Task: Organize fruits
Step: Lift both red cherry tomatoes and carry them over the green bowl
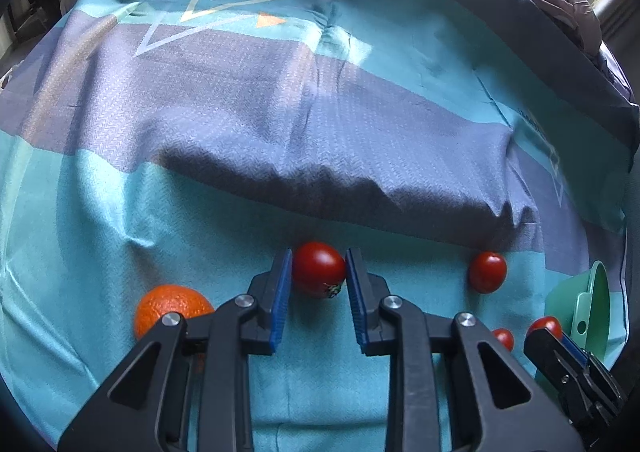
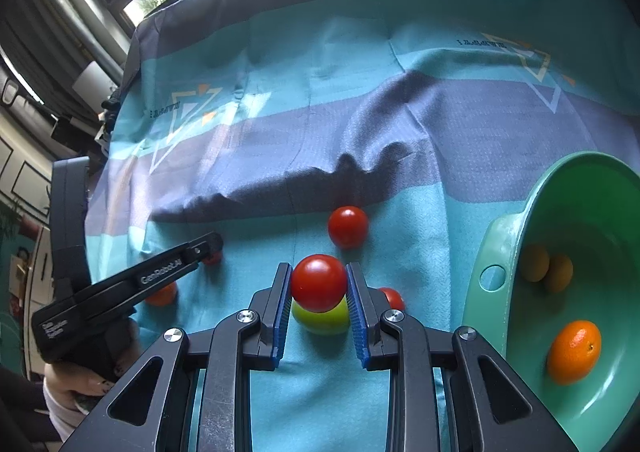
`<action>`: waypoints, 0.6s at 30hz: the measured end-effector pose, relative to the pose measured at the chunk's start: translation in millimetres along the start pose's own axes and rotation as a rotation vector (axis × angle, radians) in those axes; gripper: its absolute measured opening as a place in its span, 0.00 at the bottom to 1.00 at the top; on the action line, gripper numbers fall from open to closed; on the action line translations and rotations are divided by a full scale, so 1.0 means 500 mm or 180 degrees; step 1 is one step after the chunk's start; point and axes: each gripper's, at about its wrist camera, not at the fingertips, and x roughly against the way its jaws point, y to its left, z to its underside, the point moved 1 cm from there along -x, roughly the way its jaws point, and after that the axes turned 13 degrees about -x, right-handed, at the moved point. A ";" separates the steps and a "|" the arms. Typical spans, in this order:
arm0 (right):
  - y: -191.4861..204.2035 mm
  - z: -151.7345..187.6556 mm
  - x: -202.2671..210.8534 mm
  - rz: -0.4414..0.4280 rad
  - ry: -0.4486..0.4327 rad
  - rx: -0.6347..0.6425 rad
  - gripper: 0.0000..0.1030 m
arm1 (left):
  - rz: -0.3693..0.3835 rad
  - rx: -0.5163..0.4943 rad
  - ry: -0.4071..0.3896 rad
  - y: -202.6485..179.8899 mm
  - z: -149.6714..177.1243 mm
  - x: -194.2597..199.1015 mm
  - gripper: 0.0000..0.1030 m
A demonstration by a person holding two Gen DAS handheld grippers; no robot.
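Jaws on both grippers are clamped on fruit. The left gripper point(image 1: 319, 254) pinches a tomato point(image 1: 318, 272) between its blue pads, and the right gripper point(image 2: 318, 267) pinches a second tomato point(image 2: 319, 284) the same way.

The step in hand looks like carrying these across the cloth point(image 1: 320, 172) to the bowl point(image 2: 500, 236) at the right edge of the right view, where an orange point(image 2: 574, 352) already lies. I would squeeze only lightly, since the skins are smooth and soft. Lift clear of the cloth before moving sideways, and let go low inside the bowl. The right gripper is nearer the bowl and should go first, so the two do not meet over the rim.

Each tomato sits at lower centre of its view, near the fingertips, touching both pads. A green fruit point(image 2: 326, 322) lies just under the second tomato, partly hidden. Whether either tomato is off the cloth I cannot tell.
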 end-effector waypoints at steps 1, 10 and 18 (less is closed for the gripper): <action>-0.001 0.000 0.000 -0.0003 0.0000 0.0003 0.28 | -0.0019 -0.0027 -0.0016 -0.002 -0.001 -0.001 0.26; -0.006 -0.001 0.018 -0.0034 -0.0065 -0.0018 0.28 | -0.0019 -0.0088 -0.0179 -0.014 0.003 0.040 0.25; -0.011 0.000 0.063 -0.0119 -0.0235 -0.0054 0.28 | 0.0044 -0.0252 -0.0659 -0.063 0.023 0.158 0.25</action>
